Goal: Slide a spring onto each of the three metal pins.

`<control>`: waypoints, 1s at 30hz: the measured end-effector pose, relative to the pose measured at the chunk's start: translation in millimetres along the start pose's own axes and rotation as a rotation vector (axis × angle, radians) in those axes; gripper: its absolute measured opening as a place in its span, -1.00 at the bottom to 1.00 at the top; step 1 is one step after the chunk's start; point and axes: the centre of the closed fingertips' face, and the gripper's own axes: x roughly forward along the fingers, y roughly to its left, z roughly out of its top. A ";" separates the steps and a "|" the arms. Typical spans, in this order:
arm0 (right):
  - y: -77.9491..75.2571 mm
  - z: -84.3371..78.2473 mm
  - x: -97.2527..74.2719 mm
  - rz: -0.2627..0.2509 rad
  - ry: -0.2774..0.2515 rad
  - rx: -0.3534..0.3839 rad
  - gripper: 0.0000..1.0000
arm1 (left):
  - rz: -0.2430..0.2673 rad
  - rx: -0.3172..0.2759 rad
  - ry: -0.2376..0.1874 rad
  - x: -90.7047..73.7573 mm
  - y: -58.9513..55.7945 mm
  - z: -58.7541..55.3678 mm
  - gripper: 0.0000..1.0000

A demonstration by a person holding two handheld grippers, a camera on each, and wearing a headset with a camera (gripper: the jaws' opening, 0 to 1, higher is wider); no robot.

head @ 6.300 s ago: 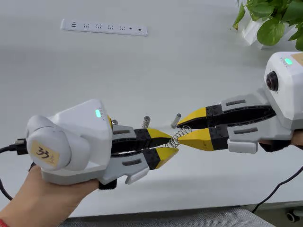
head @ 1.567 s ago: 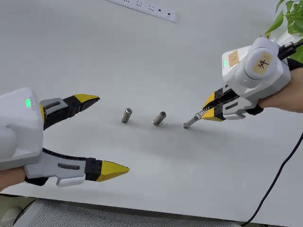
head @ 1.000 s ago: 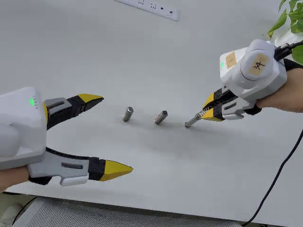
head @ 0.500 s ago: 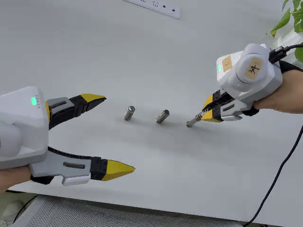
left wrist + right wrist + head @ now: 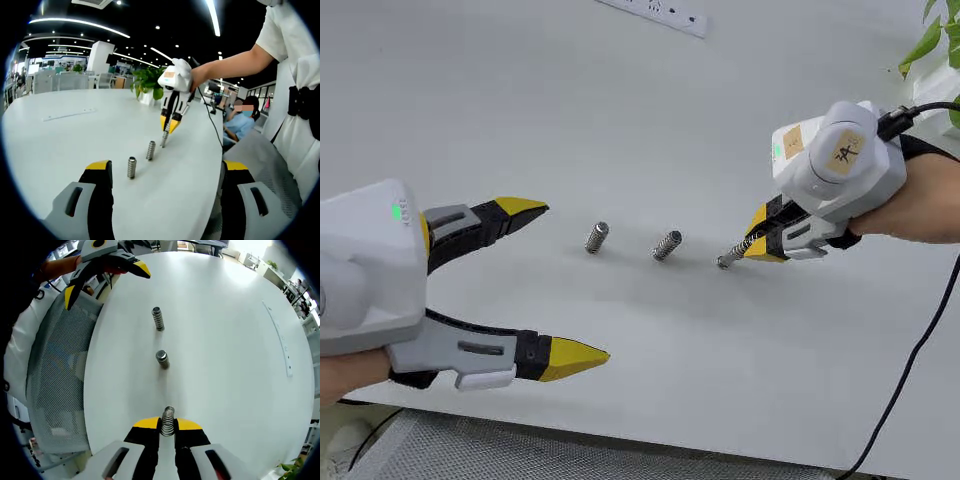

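Three short metal pins stand in a row on the white table (image 5: 620,120). The left pin (image 5: 597,236) and the middle pin (image 5: 667,245) each wear a spring. My right gripper (image 5: 753,247) is shut on a third spring (image 5: 740,250), which leans over the right pin (image 5: 724,262). In the right gripper view the spring (image 5: 168,420) sits between the yellow tips of the right gripper (image 5: 168,426), with the middle pin (image 5: 162,359) and the left pin (image 5: 157,318) beyond. My left gripper (image 5: 560,282) is wide open and holds nothing, left of the row. The left gripper view takes in the left gripper (image 5: 167,166) and all three pins (image 5: 150,149).
A white power strip (image 5: 655,10) lies at the table's far edge. A potted plant (image 5: 935,45) stands at the back right. A black cable (image 5: 910,370) hangs from the right gripper. A grey mesh chair (image 5: 520,455) sits below the near table edge.
About six seconds ago both grippers met at the spring in the air. Now the left one is open and apart. Over the last second the right gripper has tipped slightly steeper over the right pin.
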 end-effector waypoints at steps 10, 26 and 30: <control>1.6 0.9 10.4 0.007 0.002 0.006 -0.85 | 0.002 -0.009 0.000 -1.0 0.2 -2.2 0.77; 4.8 1.4 23.1 0.008 0.004 0.011 -0.84 | 0.005 -0.016 -0.002 -1.2 0.4 -2.8 0.76; 6.7 1.0 23.9 0.013 0.004 0.014 -0.83 | 0.006 -0.016 -0.002 -1.5 0.2 -2.9 0.75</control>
